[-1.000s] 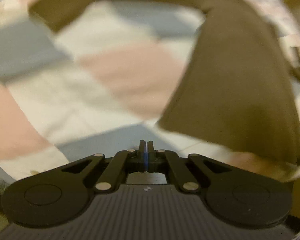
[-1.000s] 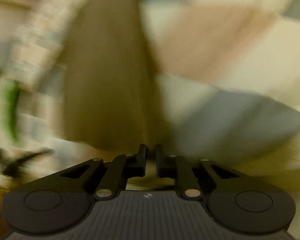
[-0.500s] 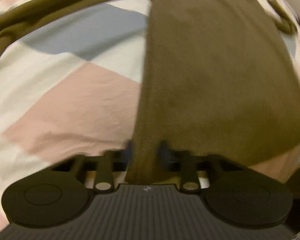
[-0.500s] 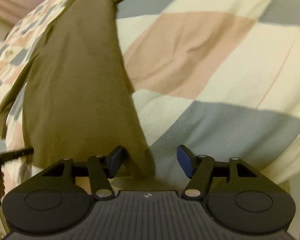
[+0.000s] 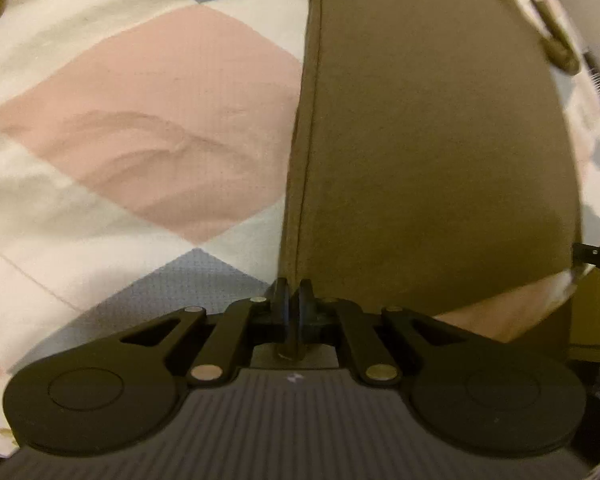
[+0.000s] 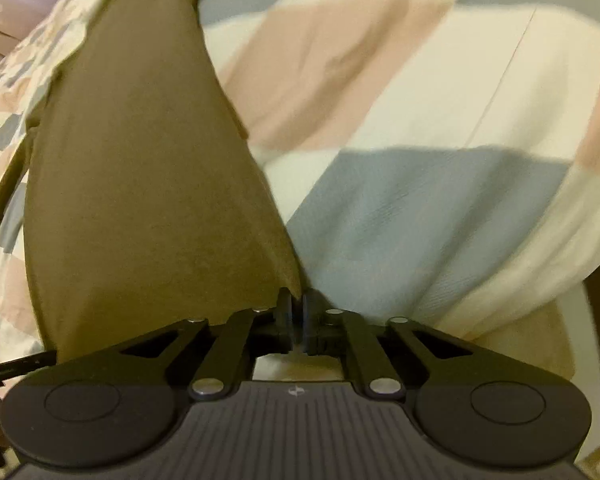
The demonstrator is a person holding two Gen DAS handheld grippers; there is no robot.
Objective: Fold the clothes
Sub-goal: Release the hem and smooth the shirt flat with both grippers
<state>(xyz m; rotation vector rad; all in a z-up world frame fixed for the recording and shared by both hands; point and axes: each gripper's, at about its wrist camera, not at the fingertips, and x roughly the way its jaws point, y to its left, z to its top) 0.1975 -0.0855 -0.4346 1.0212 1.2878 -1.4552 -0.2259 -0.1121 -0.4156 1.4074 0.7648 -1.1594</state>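
An olive-brown garment (image 5: 428, 140) lies flat on a checked bedspread and stretches away from me. My left gripper (image 5: 294, 294) is shut on the garment's near left corner, with cloth pinched between the pads. In the right wrist view the same garment (image 6: 140, 184) fills the left half. My right gripper (image 6: 296, 302) is shut on its near right corner. A narrow strap or sleeve (image 5: 556, 40) of the garment trails off at the far right of the left wrist view.
The bedspread (image 5: 140, 128) has pink, cream and grey-blue squares (image 6: 420, 184) and covers a bed. Its near edge drops away at the lower right (image 6: 520, 332). The tip of the other gripper (image 5: 598, 256) shows at the right edge of the left wrist view.
Both grippers came down to the garment's near corners. The right one stood open half a second ago and has shut on the cloth; the left one has shut on the left corner.
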